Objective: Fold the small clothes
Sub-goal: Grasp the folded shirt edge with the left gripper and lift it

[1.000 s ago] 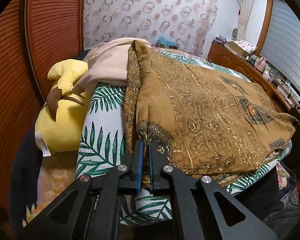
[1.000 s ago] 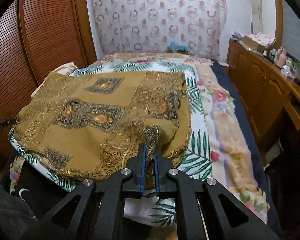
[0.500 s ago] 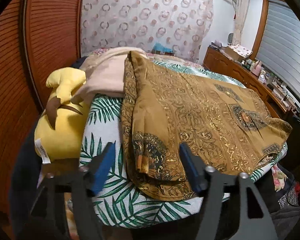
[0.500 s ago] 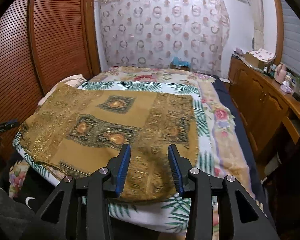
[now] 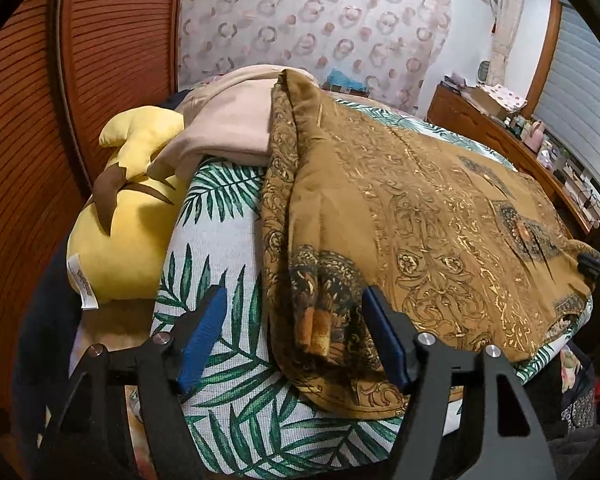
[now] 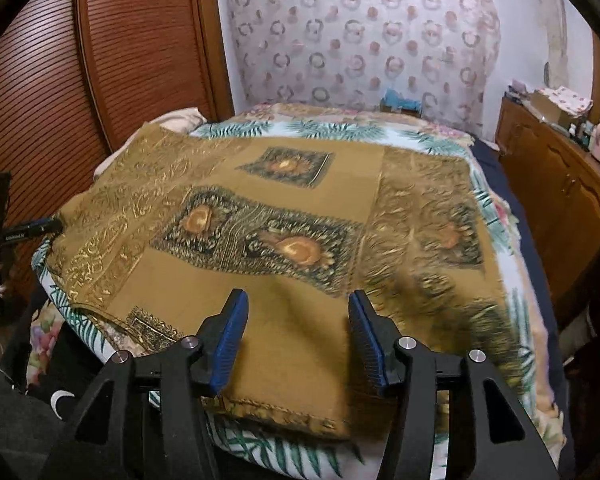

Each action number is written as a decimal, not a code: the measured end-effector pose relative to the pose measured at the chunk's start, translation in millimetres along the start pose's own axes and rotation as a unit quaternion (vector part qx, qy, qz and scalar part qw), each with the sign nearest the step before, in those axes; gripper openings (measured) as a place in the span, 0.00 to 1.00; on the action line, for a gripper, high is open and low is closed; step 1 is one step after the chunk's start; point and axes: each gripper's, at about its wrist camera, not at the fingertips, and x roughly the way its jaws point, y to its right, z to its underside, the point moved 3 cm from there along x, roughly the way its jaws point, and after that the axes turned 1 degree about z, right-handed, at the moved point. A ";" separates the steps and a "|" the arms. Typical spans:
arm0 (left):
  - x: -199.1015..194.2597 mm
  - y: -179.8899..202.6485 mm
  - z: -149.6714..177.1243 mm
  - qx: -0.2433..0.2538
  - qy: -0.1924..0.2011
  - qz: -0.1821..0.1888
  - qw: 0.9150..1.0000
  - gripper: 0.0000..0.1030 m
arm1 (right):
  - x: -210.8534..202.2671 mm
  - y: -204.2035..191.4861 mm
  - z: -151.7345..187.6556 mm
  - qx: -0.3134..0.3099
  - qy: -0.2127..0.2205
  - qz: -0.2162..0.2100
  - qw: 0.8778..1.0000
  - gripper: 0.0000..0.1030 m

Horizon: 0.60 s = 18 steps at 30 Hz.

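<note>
Across the foot of the bed (image 6: 496,200) lies the cloth (image 6: 300,220), a mustard piece with gold scrollwork and dark medallions, spread flat on the palm-leaf cover with its near hem just over the mattress edge. Both tools are released. The left gripper (image 5: 294,336) stands wide apart over the near left corner, where the cloth (image 5: 420,216) bunches into thick folds, and its pads press on nothing. The right gripper (image 6: 298,340) has just been opening and hovers over the plain near edge, cloth below it but none pinched.

It looks thin, soft and light, likely to sag and slide on itself, and the metallic print may make it a little slick. My guess is it wants pinching at two corners of one edge, through all layers, so the fold does not skew.

From the left wrist I see the doubled side edge, a yellow plush (image 5: 124,216) and a beige garment (image 5: 228,128) against the cloth's far left corner, which the right view barely shows. From the right wrist I see the whole top face, the medallions, and the bare strip of bed along the right side.
</note>
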 end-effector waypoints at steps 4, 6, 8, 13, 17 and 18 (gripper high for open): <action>4.5 -6.5 2.0 -0.021 -0.007 0.002 1.000 0.69 | 13.1 0.6 4.3 0.002 -0.016 0.007 1.000 0.53; 4.9 -7.5 2.3 -0.022 -0.004 0.003 1.000 0.69 | 19.7 -1.9 5.3 0.002 -0.023 0.009 1.000 0.53; 4.9 -7.7 2.3 -0.022 -0.003 0.002 1.000 0.69 | 26.4 -4.3 6.8 0.001 -0.026 0.013 1.000 0.53; 5.1 -6.1 2.7 -0.020 0.002 -0.003 1.000 0.69 | 31.9 -8.1 9.2 0.003 -0.021 0.012 1.000 0.58; 8.7 -0.9 -0.1 -0.013 0.000 0.016 1.000 0.47 | 31.9 -14.3 13.6 -0.008 -0.011 0.017 1.000 0.64; 10.6 1.2 -1.4 -0.008 -0.001 0.017 1.000 0.41 | 31.9 -16.0 14.9 -0.012 -0.010 0.020 1.000 0.64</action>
